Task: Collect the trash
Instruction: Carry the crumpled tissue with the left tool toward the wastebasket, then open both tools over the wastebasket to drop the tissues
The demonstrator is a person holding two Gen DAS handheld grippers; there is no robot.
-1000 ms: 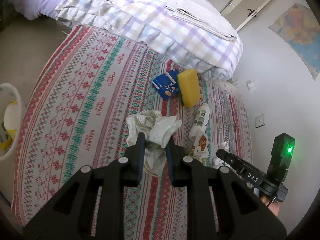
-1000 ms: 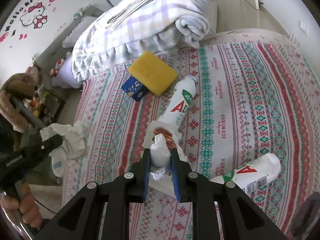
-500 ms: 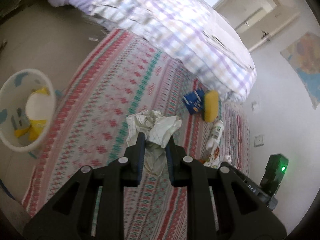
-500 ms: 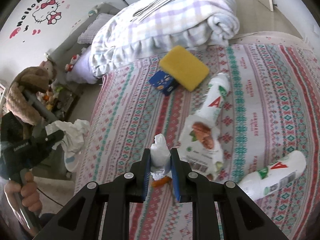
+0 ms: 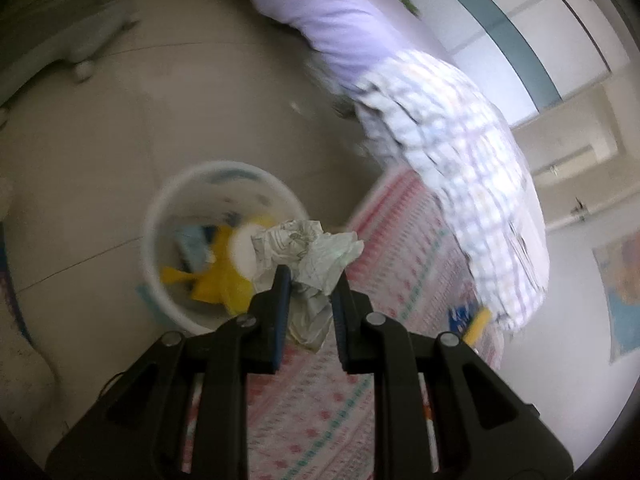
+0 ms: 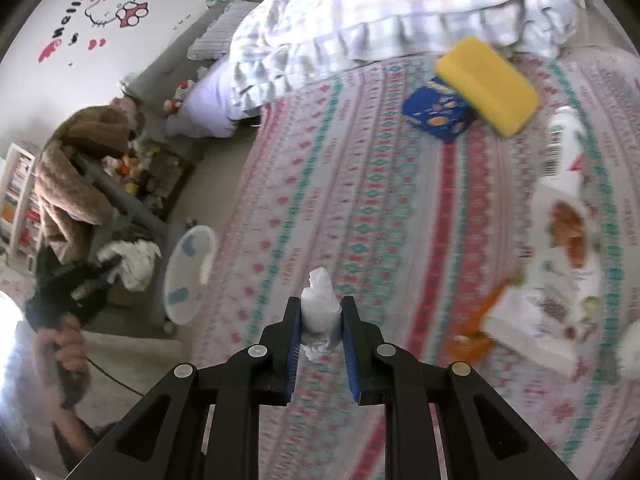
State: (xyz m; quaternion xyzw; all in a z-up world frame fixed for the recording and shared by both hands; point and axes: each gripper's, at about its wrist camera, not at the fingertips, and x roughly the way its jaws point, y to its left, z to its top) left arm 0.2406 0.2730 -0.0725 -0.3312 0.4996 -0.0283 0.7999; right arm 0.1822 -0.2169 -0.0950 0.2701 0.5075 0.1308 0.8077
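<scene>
Standing on the floor beside the patterned bedspread [image 6: 360, 184], the round white plastic bin [image 5: 224, 248] waits below the left gripper [image 5: 308, 300], clenched on a crumpled printed paper wad [image 5: 308, 248]; the right gripper [image 6: 320, 320] pinches a small white tissue twist [image 6: 320, 304], presumably destined there too.

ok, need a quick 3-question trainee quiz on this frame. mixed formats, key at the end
1. True or false: the left gripper is shut on a crumpled paper wad.
2. Multiple choice: where does the white bin stand? A) on the bed B) on the floor beside the bed C) on a shelf
3. Fill in: the right gripper holds a piece of white ____.

Key
1. True
2. B
3. Tissue. It is a twisted white scrap; the material is hard to tell for sure.
</scene>
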